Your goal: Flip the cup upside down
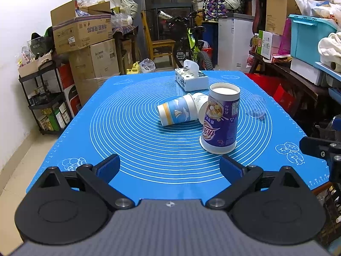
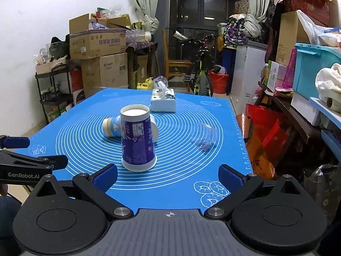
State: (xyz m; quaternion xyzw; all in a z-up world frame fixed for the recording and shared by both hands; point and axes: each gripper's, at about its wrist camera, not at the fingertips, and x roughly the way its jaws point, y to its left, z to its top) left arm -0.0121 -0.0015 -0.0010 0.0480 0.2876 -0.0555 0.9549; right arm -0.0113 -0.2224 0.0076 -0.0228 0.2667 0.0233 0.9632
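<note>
My purple paper cup [image 1: 219,120] stands upside down on the blue mat [image 1: 132,170], wide rim down, white base up, touching a striped cup [image 1: 178,112] lying behind. My left claw [image 1: 169,166] and right claw [image 2: 168,176] are both spread apart, holding nothing

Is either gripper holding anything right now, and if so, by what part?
Nothing is held. The left gripper and right gripper are both open with only the blue mat between their fingers. The purple cup stands free, upside down.
</note>
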